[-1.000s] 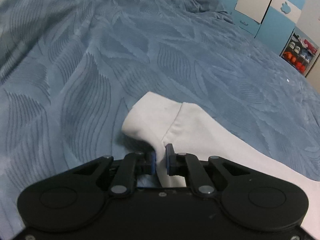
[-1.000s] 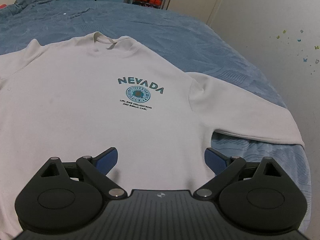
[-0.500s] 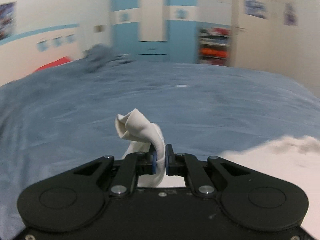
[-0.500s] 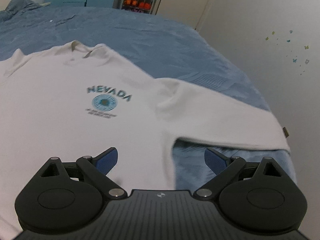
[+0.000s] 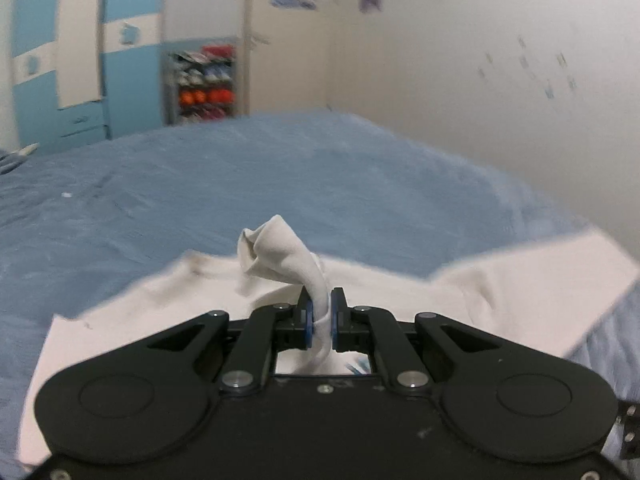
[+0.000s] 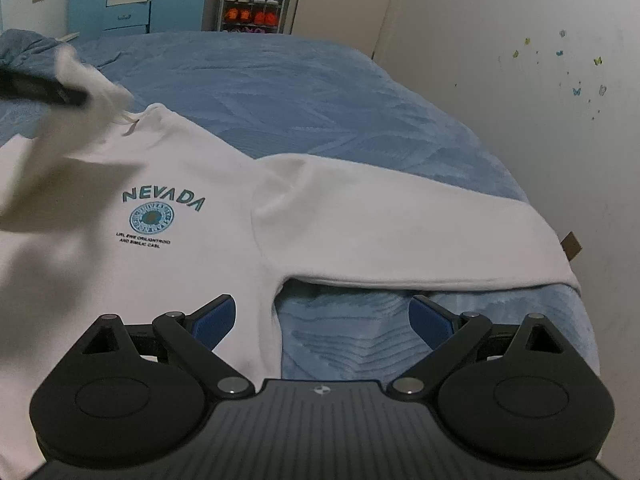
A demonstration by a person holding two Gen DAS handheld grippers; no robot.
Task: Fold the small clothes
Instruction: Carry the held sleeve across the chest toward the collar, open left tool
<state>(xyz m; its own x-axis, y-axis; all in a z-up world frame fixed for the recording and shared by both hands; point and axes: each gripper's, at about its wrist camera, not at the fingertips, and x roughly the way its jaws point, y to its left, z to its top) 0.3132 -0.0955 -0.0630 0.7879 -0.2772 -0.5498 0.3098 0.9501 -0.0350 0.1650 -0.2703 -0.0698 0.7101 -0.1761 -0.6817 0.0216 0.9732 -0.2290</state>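
A white sweatshirt point(image 6: 208, 264) with "NEVADA" printed in teal on its chest lies face up on a bed covered by a blue bedspread point(image 6: 320, 92). In the right wrist view its collar points toward 11 o'clock, and one sleeve point(image 6: 400, 236) stretches flat toward 3 o'clock, its cuff at the edge of the bed near the white wall.

The left gripper point(image 5: 320, 318) has its fingers narrowed tight on the other sleeve point(image 5: 280, 256), which rises crumpled from between the blue pads and curls toward 11 o'clock, lifted clear above the sweatshirt's body. From the right wrist view, this gripper and the raised sleeve show as a blur at 10 o'clock.

The right gripper point(image 6: 322, 322) hangs with fingers spread wide and holding nothing, above the spot where the flat sleeve meets the sweatshirt's side, with bare bedspread showing between its pads.

At 12 o'clock beyond the bed stand a shoe rack point(image 6: 254, 2) and a blue-and-white wardrobe point(image 5: 80, 60).
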